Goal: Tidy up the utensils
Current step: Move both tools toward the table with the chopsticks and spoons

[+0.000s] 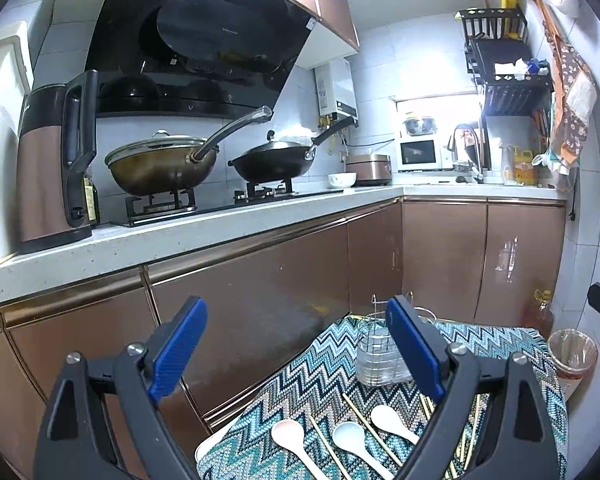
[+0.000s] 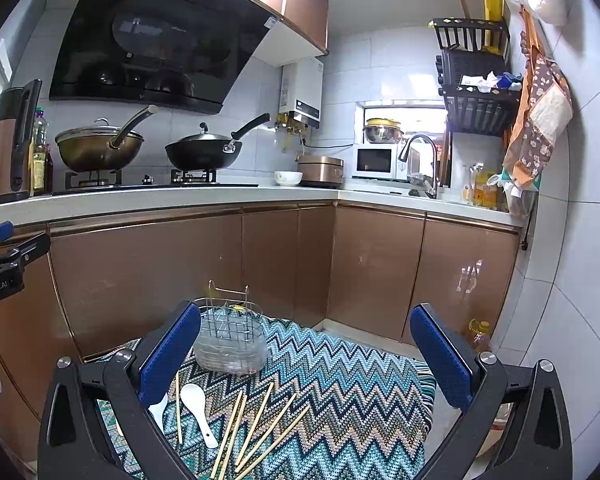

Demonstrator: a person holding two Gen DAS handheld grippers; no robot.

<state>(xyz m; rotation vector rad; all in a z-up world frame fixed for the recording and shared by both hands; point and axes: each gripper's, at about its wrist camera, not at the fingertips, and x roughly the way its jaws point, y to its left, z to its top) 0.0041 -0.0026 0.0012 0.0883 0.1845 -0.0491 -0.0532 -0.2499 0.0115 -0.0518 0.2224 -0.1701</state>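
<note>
Zigzag-patterned cloth [image 2: 340, 380] at lower frame carries loose chopsticks [image 2: 260, 424], white spoons [image 1: 352, 436] and a wire utensil caddy [image 2: 230, 336]. Both left gripper [image 1: 296, 344] and right gripper [image 2: 306, 354] hover spread, empty; best pinch one chopstick mid-shaft.

A brown kettle [image 1: 56, 164] stands at the left end of the white counter [image 1: 204, 232], beside a lidded wok [image 1: 160, 162] and a black pan [image 1: 274, 162] on the gas stove [image 2: 140, 182] (each on its own burner) under the black range hood [image 1: 204, 40]. Farther along sit a white bowl [image 2: 288, 178], a rice cooker [image 2: 321, 170] and a microwave [image 2: 378, 161]. An apron [image 2: 540, 116] hangs on the right wall.
</note>
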